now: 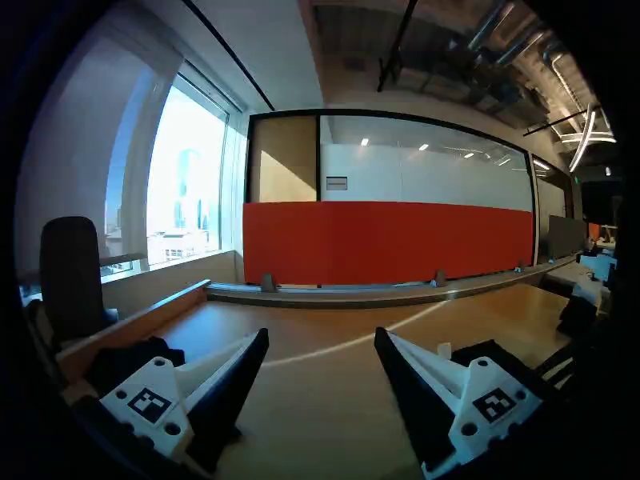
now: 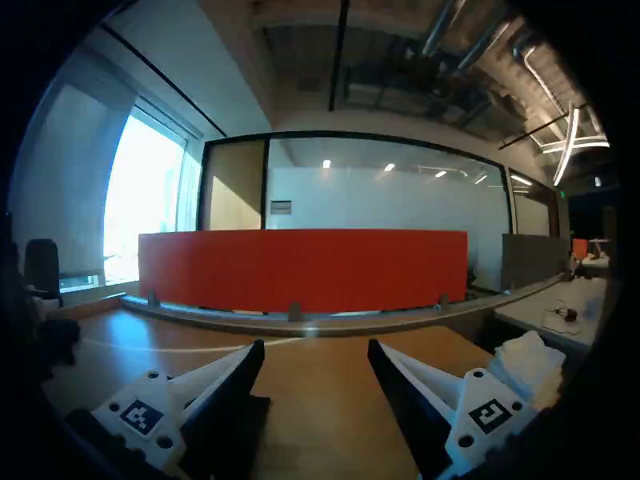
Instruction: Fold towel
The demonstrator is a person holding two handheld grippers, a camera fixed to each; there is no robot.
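A wooden desk (image 1: 336, 400) stretches ahead, bounded at its far edge by a red partition panel (image 1: 384, 244) on small grey feet. Behind the panel rises a glass wall (image 1: 424, 172) with a white surface beyond it. A bright window (image 1: 180, 192) stands at the left, with a dark chair back (image 1: 70, 272) near it. Pipes and ducts (image 1: 480, 48) cross the open ceiling, where a curved light strip (image 2: 570, 144) hangs at the right

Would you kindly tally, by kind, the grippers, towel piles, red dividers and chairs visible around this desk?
Grippers: 2, the left gripper and the right gripper, both open
White towel pile: 1
Red divider: 1
Black chair: 1
Total: 5
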